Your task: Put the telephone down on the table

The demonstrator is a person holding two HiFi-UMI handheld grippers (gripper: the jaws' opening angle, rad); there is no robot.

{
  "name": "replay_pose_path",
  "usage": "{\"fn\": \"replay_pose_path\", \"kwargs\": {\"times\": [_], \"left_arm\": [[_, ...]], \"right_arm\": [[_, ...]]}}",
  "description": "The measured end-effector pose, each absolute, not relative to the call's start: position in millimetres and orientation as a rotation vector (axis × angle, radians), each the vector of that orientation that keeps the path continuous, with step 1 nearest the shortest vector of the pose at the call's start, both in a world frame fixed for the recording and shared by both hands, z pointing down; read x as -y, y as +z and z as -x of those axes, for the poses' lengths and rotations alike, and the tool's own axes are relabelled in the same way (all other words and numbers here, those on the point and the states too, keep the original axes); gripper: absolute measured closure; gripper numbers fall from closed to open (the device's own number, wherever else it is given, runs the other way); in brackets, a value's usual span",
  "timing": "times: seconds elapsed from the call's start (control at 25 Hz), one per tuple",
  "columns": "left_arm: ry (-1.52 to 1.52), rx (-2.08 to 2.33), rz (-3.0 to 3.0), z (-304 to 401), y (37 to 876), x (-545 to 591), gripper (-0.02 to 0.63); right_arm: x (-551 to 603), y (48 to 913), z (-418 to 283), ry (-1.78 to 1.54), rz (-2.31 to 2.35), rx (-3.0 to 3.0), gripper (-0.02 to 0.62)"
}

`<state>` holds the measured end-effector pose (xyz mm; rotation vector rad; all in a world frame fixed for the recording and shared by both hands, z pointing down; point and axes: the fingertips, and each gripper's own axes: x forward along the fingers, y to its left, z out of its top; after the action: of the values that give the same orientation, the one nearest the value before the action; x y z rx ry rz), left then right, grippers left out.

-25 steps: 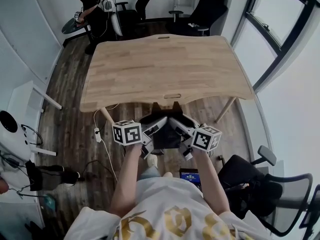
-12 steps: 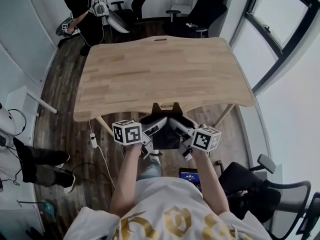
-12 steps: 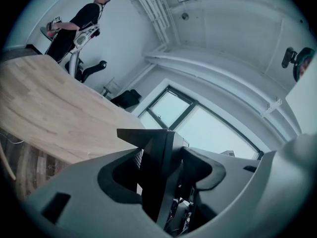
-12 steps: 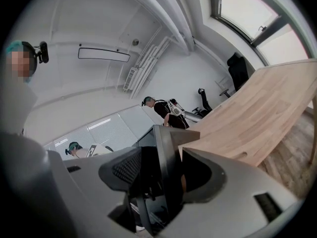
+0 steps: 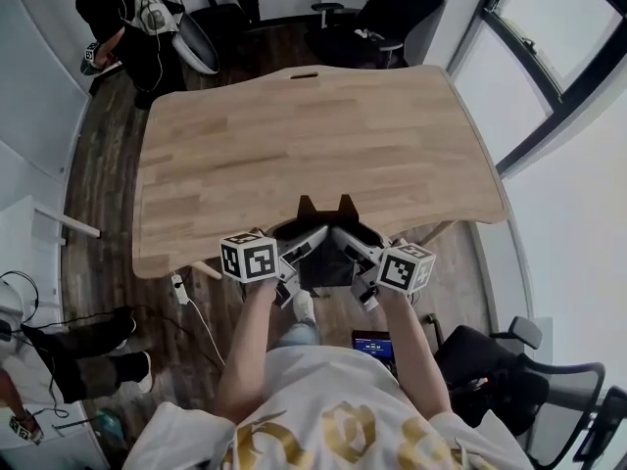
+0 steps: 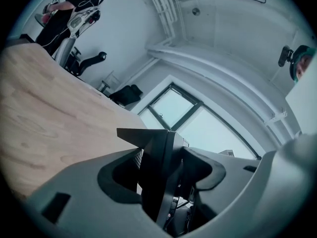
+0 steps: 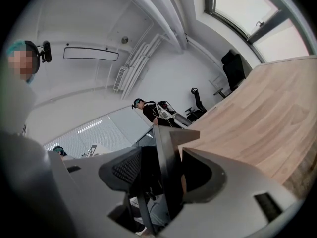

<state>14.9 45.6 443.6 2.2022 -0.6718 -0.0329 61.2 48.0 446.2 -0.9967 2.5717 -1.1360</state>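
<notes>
A person is holding the black telephone (image 5: 326, 265) between two claws, the left claw (image 5: 306, 246) and the right claw (image 5: 345, 247) each clamping one side of it, at the near edge of the wooden table (image 5: 313, 135).
</notes>
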Motion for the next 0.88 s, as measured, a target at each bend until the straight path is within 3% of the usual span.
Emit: {"fn": "replay_pose_path", "kwargs": {"times": [0.4,0.88], "left_arm": [[-0.005,0.623,-2.185,12.7,454.9,76.7,0.365],[0.019,0.588,-2.2,26.5,457.7,131.0,0.365]], "right_arm": [[72.2,456.5,-33.3,-1.176,1.047,-2.544,0.365],[125.1,459.5,-18.8,-1.173,1.07,-2.526,0.365]]}}
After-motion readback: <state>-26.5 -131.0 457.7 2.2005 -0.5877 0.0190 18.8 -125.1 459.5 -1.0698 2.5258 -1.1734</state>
